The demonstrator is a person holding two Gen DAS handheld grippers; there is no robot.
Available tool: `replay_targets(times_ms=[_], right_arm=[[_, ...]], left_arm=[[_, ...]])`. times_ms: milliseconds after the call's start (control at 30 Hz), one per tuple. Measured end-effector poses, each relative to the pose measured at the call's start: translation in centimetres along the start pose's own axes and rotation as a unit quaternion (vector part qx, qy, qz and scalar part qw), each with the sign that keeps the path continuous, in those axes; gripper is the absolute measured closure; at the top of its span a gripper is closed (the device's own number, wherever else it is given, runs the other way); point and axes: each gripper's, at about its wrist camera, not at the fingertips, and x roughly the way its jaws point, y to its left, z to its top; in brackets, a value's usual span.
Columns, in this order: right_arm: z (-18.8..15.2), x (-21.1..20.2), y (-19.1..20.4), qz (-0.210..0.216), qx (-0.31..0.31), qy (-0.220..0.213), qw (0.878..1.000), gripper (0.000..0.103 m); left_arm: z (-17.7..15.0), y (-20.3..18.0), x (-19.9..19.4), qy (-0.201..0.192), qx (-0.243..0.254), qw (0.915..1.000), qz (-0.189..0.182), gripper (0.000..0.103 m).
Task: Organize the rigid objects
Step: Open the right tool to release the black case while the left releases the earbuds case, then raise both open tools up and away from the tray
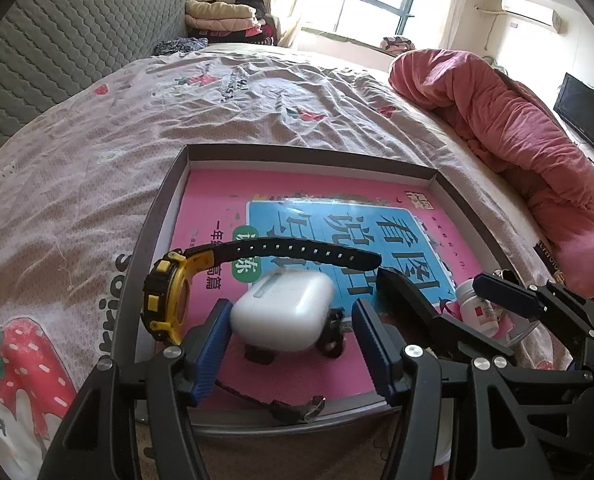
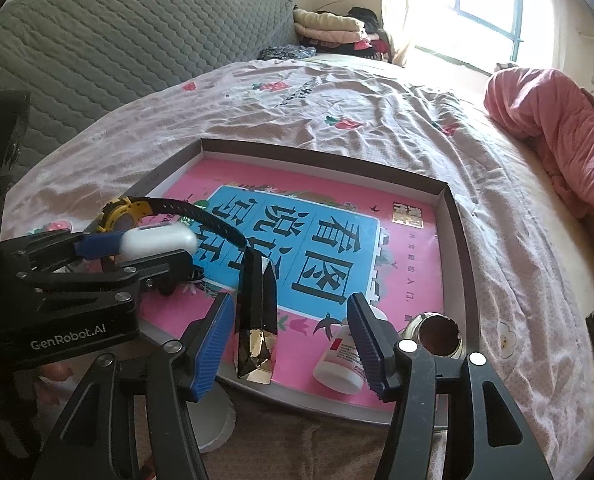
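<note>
A shallow grey tray (image 1: 157,240) lined with a pink and blue book lies on the bed. In the left wrist view my left gripper (image 1: 293,340) is open around a white earbud case (image 1: 285,312), blurred, between the fingers. A yellow and black watch (image 1: 169,300) stands on edge at the tray's left. In the right wrist view my right gripper (image 2: 289,344) is open over the tray's near edge (image 2: 337,404). A black and gold faceted stick (image 2: 257,320) lies between its fingers. A white pill bottle (image 2: 341,364) lies by its right finger.
A small dark round jar (image 2: 437,336) stands in the tray's near right corner. A pink quilt (image 1: 517,120) is bunched at the right of the bed. A grey quilted headboard (image 2: 117,32) stands at the back left. A white round object (image 2: 213,420) lies before the tray.
</note>
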Motion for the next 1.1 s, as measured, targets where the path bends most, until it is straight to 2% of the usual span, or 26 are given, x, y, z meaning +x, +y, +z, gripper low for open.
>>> replay_targets(times_ms=[400,733,833,1100], right_arm=[[0.1,-0.6,-0.1,-0.005,0.003,-0.009,1.000,0.043],[-0.4,-2.2,-1.0,-0.002,0.018,-0.030,0.999,0.042],[-0.8,-2.8,-1.1,-0.002,0.023,-0.030,0.999,0.031],[-2.4,-4.5,-0.4,-0.006,0.027,-0.027,0.999,0.030]], left_arm=[[0.4,-0.1,-1.4,-0.014,-0.005,0.9999,-0.006,0.042],[0.5,-0.3,-3.5,-0.033,-0.002,0.9994,0.003,0.042],[0.3,-0.6,-4.1,-0.033,0.003,0.9994,0.002,0.042],[-0.4,-1.8,-5.9,-0.037,0.018,0.9991,0.006,0.042]])
